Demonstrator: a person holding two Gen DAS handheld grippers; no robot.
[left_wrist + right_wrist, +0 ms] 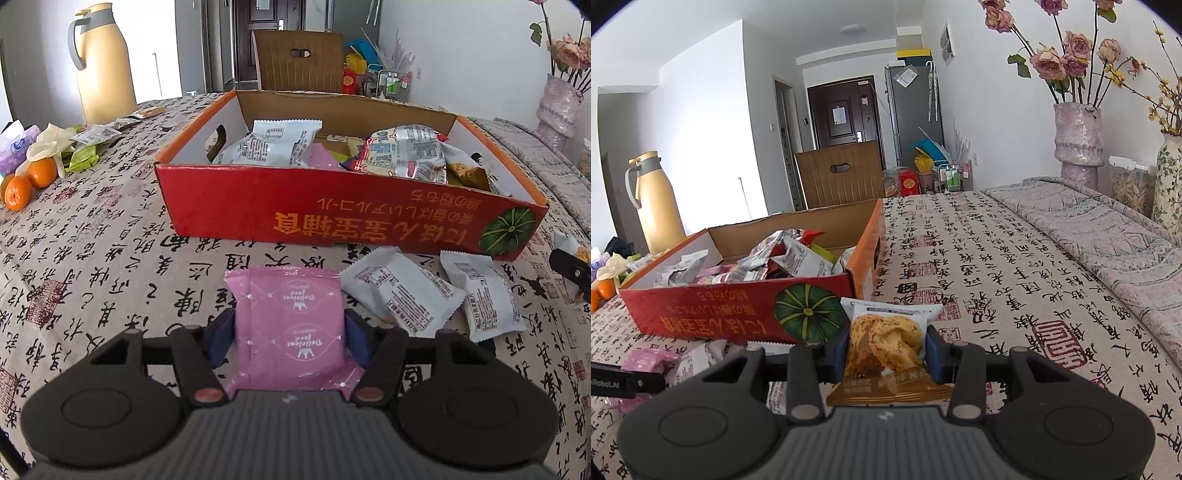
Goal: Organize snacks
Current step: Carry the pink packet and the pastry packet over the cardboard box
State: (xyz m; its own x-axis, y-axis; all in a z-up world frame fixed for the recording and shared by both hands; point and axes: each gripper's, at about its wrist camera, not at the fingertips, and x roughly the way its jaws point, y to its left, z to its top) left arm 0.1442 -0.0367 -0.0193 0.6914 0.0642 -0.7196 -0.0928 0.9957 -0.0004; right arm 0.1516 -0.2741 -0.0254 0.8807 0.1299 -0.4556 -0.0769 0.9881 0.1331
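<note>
Both tongs loaded. Left tongs [290, 341] clamped on a pink snack packet [290, 325], held flat and low over the counter [110, 258], near side of the red cardboard box [332, 210]. Right tongs [886, 354] squeeze a biscuit packet [886, 339] upright, at the box's near right corner. Box open-topped, already part-filled with wrappers, so likely the collection point. Two white packets [402, 291] lie loose on the cloth just right of the pink one, presumably next. Each load needs lifting over the near wall.

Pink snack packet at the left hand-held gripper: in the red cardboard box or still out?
Out. The pink snack packet sits clamped in the left hand-held gripper, short of the red cardboard box.
</note>
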